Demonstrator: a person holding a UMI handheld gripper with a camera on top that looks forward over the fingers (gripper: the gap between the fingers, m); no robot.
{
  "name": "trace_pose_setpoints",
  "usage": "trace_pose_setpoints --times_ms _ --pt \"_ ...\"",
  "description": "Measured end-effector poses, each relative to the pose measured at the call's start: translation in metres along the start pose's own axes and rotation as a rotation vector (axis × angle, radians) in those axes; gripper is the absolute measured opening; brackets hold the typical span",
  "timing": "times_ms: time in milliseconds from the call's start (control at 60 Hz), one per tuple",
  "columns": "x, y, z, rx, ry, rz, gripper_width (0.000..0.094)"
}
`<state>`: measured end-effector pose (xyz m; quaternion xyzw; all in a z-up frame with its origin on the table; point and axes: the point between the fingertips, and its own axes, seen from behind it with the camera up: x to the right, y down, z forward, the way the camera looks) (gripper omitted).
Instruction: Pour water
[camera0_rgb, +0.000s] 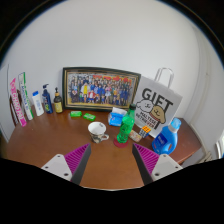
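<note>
On the brown wooden table (60, 140), well beyond the fingers, stands a green plastic bottle (126, 124) with a small white cup (97, 128) just to its left — the two are near each other, not touching as far as can be seen. Gripper (112, 160) fingers set wide apart, nothing between them; magenta pads (76, 157) face inward, with bare tabletop in the gap.

Right of the bottle: a blue spray bottle (167, 137), lying tilted toward the table's edge. Behind both, a white paper bag (157, 105) printed "GIFT", upright with its handles up.

Against the white wall, a framed group photograph (100, 87) leans or stands — which of the two cannot be told. Left of it, a row of toiletry bottles and tubes (33, 101), upright. Two small green lids (82, 114) sit on the table in front of the frame.
</note>
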<state>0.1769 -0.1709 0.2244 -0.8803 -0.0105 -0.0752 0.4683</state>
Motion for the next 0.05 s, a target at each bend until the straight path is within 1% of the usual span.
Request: trace_pose_setpoints --times_ms 50 --pt "0.0013 -0.001 0.0004 0.0 0.01 -0.005 0.0852"
